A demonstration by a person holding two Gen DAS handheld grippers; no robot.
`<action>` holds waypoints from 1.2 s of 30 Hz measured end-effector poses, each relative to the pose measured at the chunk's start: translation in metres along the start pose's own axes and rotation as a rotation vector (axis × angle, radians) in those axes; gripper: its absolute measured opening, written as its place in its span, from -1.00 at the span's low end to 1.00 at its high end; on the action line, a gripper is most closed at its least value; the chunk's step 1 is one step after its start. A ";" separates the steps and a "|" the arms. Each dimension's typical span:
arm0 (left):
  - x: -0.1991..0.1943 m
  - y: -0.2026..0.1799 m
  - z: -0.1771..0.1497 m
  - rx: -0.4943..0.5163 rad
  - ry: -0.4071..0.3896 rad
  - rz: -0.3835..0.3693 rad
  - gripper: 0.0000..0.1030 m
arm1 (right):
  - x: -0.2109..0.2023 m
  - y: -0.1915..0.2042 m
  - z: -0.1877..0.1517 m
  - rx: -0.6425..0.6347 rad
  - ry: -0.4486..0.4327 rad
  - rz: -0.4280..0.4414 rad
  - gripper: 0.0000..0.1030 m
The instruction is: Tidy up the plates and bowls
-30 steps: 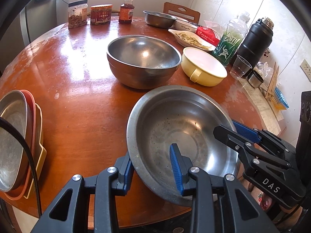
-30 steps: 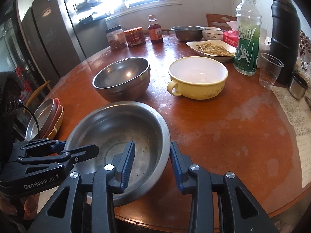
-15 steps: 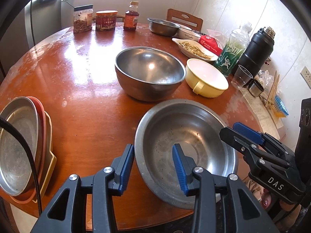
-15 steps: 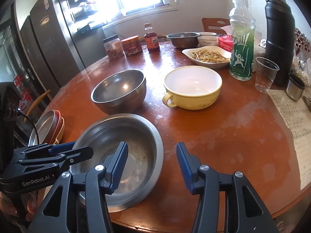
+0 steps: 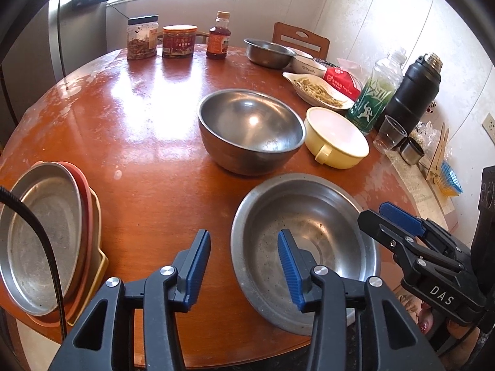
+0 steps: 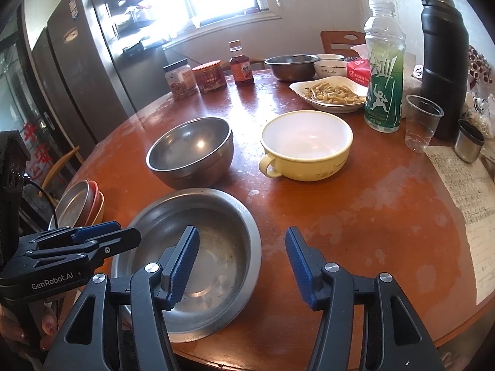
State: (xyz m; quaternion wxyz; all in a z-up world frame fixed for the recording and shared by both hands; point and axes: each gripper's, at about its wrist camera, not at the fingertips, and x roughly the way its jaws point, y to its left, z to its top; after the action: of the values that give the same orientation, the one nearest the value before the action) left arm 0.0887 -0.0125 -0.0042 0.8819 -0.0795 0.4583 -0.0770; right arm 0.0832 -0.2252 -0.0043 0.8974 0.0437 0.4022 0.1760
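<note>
A wide shallow steel basin (image 5: 304, 238) (image 6: 198, 247) sits at the near edge of the round wooden table (image 5: 139, 130). Behind it stands a deep steel bowl (image 5: 250, 130) (image 6: 191, 151) and a yellow handled bowl (image 5: 337, 137) (image 6: 306, 143). A stack of plates, steel on top of red and yellow ones (image 5: 46, 235) (image 6: 82, 205), lies at the left edge. My left gripper (image 5: 244, 266) is open and empty above the basin's left rim. My right gripper (image 6: 241, 266) is open and empty above the basin's right rim.
At the back stand two jars (image 5: 142, 37), a sauce bottle (image 5: 218, 35), a small steel bowl (image 5: 267, 52) and a white dish of food (image 5: 318, 91). On the right are a green bottle (image 6: 383, 77), a black flask (image 6: 444, 71), a plastic cup (image 6: 422, 122) and paper (image 6: 464, 194).
Both grippers have opened wider and pulled back and up from the basin's rim. The basin stays on the table.
</note>
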 end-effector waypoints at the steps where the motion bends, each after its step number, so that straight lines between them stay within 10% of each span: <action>1: -0.002 0.002 0.000 -0.003 -0.004 0.000 -0.12 | 0.000 0.000 0.001 0.000 -0.002 0.000 0.16; 36: 0.018 0.020 0.078 -0.017 -0.010 0.109 -0.10 | 0.040 0.028 0.079 -0.067 0.010 0.068 0.18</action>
State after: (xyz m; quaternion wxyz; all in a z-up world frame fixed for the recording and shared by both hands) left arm 0.1642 0.0091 0.0213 0.8864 -0.0621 0.4581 -0.0244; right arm 0.1583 -0.1796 0.0266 0.8899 0.0263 0.3989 0.2198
